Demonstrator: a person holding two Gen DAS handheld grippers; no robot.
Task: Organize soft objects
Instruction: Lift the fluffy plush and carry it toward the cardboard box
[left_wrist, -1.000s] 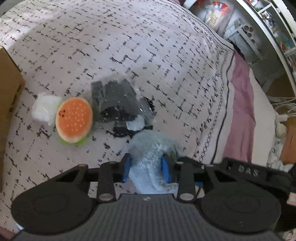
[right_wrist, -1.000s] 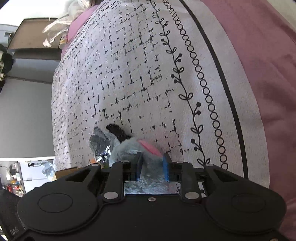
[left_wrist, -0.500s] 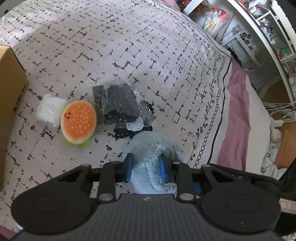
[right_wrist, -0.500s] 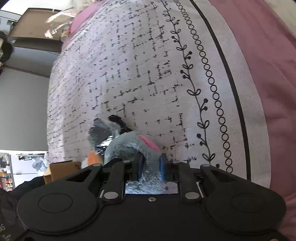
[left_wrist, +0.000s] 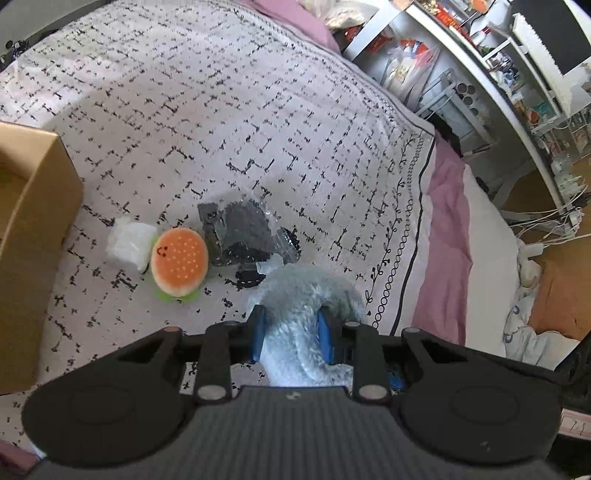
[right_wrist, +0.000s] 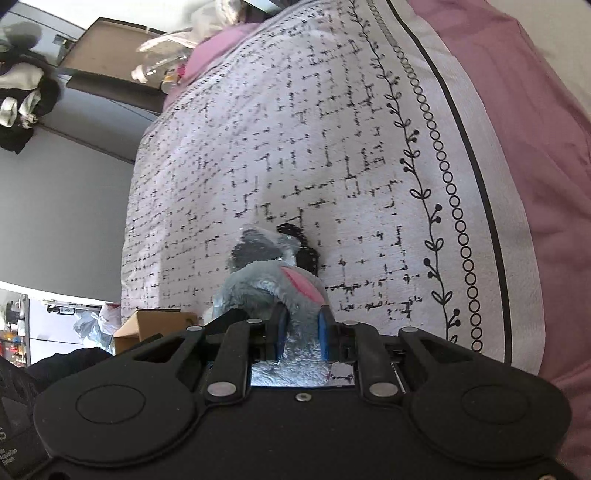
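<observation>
A grey fluffy plush toy (left_wrist: 295, 325) with a pink patch (right_wrist: 299, 280) hangs above the bed, held from both sides. My left gripper (left_wrist: 290, 325) is shut on one part of it. My right gripper (right_wrist: 301, 326) is shut on another part. On the bed below lie a hamburger plush (left_wrist: 179, 262), a white soft item in clear wrap (left_wrist: 129, 242) and a clear bag of dark fabric (left_wrist: 240, 234), also seen in the right wrist view (right_wrist: 258, 247).
An open cardboard box (left_wrist: 33, 236) stands on the bed at the left, also seen in the right wrist view (right_wrist: 155, 325). The patterned bedspread (left_wrist: 258, 110) ends at a mauve sheet edge (left_wrist: 443, 240). Cluttered shelves (left_wrist: 498, 74) stand beyond the bed.
Both grippers have risen with the grey plush held between them; the bed and the items on it look farther away. The box has come further into view at the left.
</observation>
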